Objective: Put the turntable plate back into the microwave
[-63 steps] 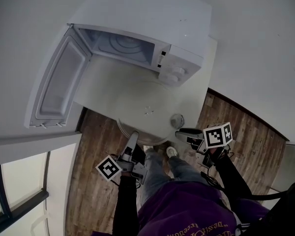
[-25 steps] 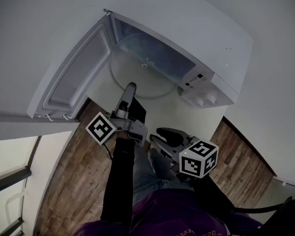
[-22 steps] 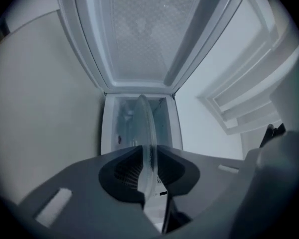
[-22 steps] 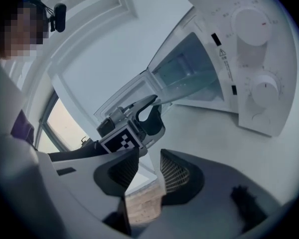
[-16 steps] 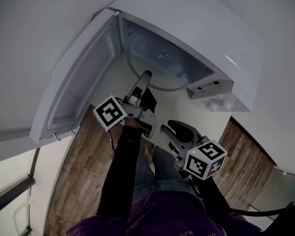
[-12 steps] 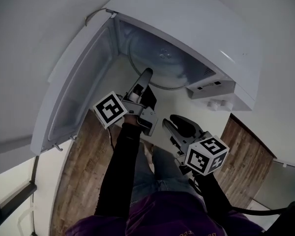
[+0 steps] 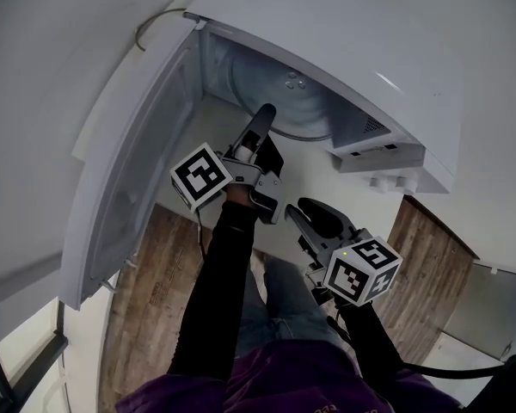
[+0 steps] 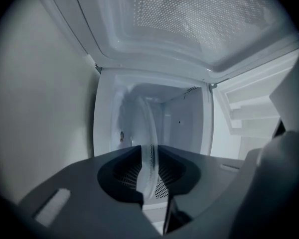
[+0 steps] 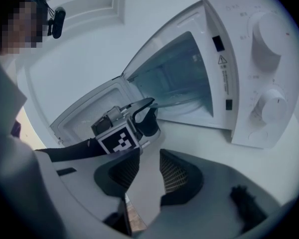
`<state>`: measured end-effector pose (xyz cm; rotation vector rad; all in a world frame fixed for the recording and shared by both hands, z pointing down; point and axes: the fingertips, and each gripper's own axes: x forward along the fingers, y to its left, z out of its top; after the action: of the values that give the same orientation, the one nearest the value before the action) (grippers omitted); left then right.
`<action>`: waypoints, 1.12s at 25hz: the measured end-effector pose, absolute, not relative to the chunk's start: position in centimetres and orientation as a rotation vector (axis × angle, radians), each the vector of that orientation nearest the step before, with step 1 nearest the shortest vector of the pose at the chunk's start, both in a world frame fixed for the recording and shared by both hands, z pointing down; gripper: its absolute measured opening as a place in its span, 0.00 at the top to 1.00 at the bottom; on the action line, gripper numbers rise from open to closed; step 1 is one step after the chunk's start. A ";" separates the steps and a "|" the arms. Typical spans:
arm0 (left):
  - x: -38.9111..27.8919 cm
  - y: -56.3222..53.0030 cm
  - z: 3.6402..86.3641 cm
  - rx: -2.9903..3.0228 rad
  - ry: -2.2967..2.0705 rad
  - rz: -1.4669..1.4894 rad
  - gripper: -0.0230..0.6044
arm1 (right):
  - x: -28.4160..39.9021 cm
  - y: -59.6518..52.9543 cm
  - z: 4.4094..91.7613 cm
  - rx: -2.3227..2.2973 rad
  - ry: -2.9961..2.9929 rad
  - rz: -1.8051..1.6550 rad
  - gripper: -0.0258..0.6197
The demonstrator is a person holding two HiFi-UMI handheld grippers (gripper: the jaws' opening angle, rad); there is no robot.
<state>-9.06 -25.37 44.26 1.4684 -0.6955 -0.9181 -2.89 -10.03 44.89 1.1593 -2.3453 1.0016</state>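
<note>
left claw (image 7: 264,117) reaches into the open microwave (image 7: 361,50) with its pads on the near rim of the glass turntable plate (image 7: 299,101), and its jaws are opening with that rim between them. you have the plate almost wholly inside the cavity; in your left gripper view it runs edge-on from the pads toward the back wall. whether it lies flat on its seat or hangs a little tilted, i cannot tell. right claw (image 7: 308,218) hangs over the white counter (image 9: 224,148) in front of the microwave, jaws wide apart, nothing between them. by my reading the carrying is done. what is left for you: let the plate settle, free the rim and draw the left claw out. the door (image 7: 142,153) stands wide open.
</note>
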 end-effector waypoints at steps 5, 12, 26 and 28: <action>-8.6 -26.8 44.5 1.480 -0.688 -0.881 0.83 | -3.1 -10.4 45.3 1.186 -2.334 1.009 0.75; -8.0 -27.9 45.2 1.469 -0.686 -0.864 0.83 | -3.0 -11.5 45.6 1.212 -2.332 1.019 0.75; -8.3 -29.4 47.5 1.418 -0.838 -0.695 0.90 | -3.3 -13.3 45.5 1.221 -2.335 0.953 0.75; -8.3 -29.5 47.7 1.417 -0.868 -0.646 0.90 | -3.4 -13.4 45.5 1.219 -2.339 0.951 0.75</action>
<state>-8.34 -29.46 47.67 1.4165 -0.8683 -0.6457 -3.45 -13.43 45.48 1.2191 -2.3390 0.9512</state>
